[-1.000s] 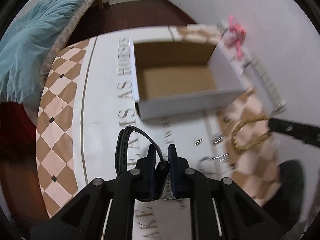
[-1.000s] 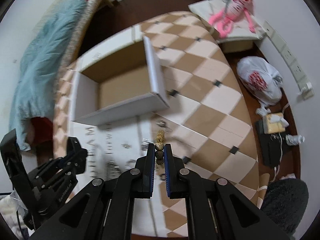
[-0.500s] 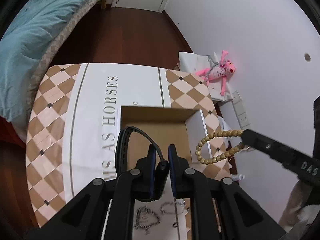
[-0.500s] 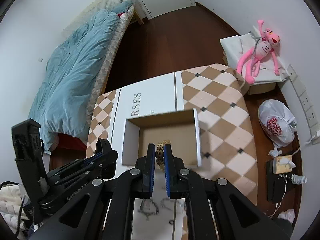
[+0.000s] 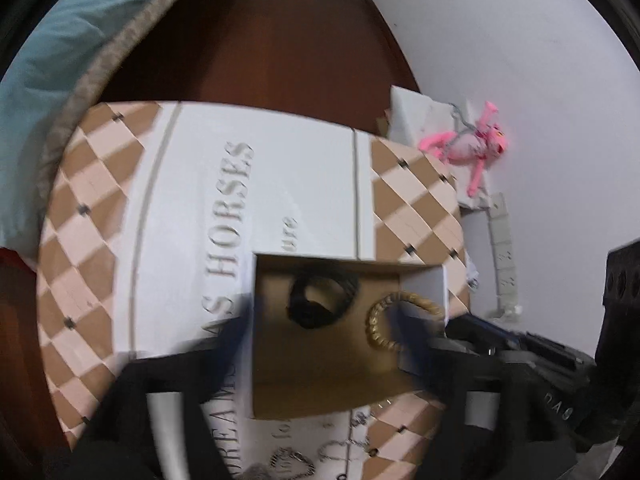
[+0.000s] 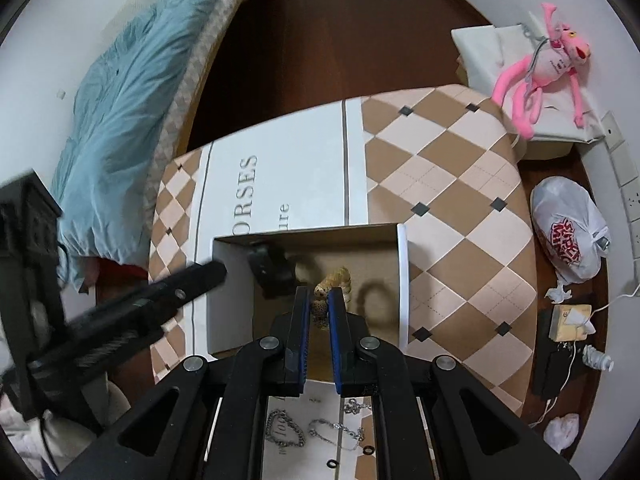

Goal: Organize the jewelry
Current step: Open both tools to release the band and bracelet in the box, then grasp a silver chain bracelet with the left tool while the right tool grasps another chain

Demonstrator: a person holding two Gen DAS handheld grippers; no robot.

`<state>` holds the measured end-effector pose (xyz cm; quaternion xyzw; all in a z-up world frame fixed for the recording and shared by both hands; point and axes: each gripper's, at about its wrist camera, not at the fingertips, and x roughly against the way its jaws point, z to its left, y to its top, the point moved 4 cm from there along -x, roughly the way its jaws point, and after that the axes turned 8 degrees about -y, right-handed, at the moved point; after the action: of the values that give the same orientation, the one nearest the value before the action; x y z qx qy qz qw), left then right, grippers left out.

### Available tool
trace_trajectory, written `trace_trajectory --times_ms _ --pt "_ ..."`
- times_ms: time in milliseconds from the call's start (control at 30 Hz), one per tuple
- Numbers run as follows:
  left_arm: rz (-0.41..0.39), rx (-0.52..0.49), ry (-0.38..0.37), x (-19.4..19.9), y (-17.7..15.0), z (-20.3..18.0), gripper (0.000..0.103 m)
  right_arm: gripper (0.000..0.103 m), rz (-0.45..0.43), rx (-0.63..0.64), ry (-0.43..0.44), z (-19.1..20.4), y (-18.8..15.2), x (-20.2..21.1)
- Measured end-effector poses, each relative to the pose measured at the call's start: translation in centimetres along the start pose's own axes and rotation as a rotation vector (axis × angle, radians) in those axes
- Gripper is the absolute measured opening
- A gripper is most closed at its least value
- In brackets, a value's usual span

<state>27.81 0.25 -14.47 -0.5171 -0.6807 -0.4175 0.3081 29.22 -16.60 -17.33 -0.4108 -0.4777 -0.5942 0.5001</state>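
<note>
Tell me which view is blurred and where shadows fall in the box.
Left wrist view: motion blur throughout, worst on the opening left claw, smeared around the black band in the box. Right wrist view: sharp; the bead bracelet between the opening right claw casts a ring-shaped shadow on the box floor.

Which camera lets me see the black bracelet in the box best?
The left wrist view: the black bracelet shows as a whole ring inside the cardboard box, though blurred. In the right wrist view it is sharper but seen edge-on, and the box wall partly hides it.
</note>
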Motion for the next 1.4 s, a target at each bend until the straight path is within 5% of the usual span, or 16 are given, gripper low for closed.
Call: trace_trajectory --times_ms 100,200,300,333,467,833,1400 --pt "-0.033 -0.016 0.037 0.8 0.3 0.2 0.089 0.051 -0.009 -0.007 -0.019 -0.6 -0.4 0.0" --pt "-0.050 -0.028 0.099 1.1 -0.1 0.7 0.093 0.058 -0.023 0.001 -0.080 -1.0 -0.8 0.1" --pt "-0.071 -0.042 0.167 1.1 -1.2 1.4 0.099 0.089 -0.041 0.037 -0.194 -1.2 -1.9 -0.1" --pt "-0.076 -0.043 0.179 1.1 -1.5 1.6 0.099 0.092 -0.044 0.046 -0.225 -1.3 -2.1 -0.2" --pt "-0.104 -0.068 0.248 0.7 -3.6 2.2 0.099 0.094 -0.049 0.083 -0.328 -1.3 -3.6 -1.4" --pt "-0.134 -0.111 0.316 0.7 -6.0 2.2 0.100 0.096 -0.086 0.067 -0.384 -1.4 -5.4 -2.0" --pt "-0.266 -0.182 0.304 6.9 -8.7 -2.7 0.100 0.096 -0.320 0.020 -0.430 -1.5 -8.5 7.3"
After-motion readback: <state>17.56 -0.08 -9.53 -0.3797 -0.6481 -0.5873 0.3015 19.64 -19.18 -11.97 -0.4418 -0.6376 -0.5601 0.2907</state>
